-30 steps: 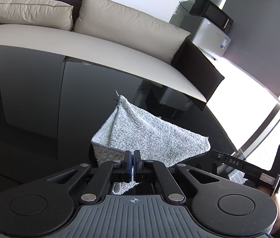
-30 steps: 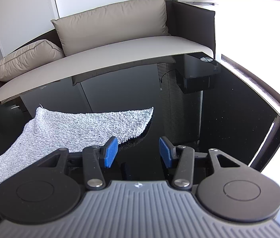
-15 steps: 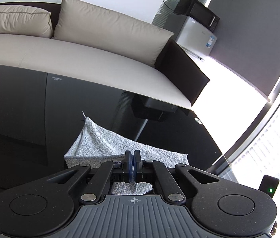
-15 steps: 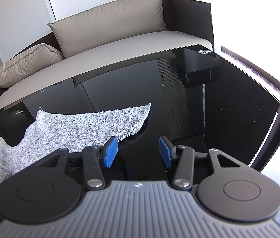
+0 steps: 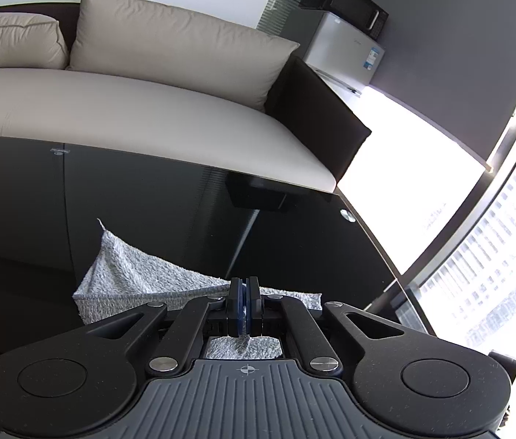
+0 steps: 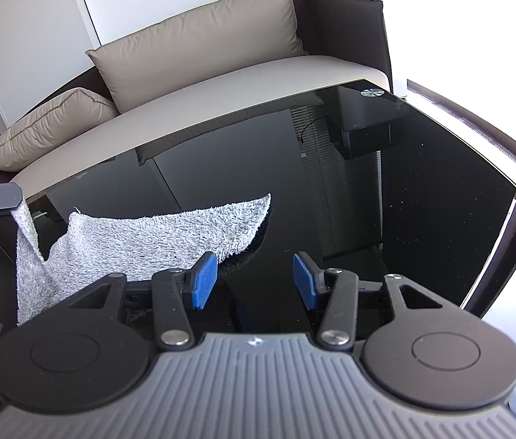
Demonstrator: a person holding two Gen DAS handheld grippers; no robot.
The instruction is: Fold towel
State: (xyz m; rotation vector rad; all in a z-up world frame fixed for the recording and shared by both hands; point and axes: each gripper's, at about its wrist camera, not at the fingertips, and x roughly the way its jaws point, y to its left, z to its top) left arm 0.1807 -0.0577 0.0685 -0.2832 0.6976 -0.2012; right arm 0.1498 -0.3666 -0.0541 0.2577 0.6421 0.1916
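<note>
Glossy black glass tabletop (image 6: 422,201) fills most of the room's foreground, mirroring the window blinds and a dark box beneath it. On it lies a fluffy light-grey terry towel (image 6: 155,237), most of it spread flat toward the left side, its far right corner pointing toward the middle of the glass. One near corner is lifted off the surface: the left gripper (image 5: 244,301) has its fingers pressed together on that corner, and the cloth hangs down from them in a taut fold. The right gripper (image 6: 254,281) hovers over bare glass just beside the towel's right edge, its blue-padded fingers (image 6: 204,281) spread apart with nothing between them. Behind the tabletop runs a long beige cushioned sofa (image 5: 130,109) with two beige pillows (image 5: 170,44). Bright daylight floods through tall windows (image 5: 495,274) on the right, and a black microwave (image 5: 349,3) sits on a white cabinet (image 5: 345,55) in the corner.
</note>
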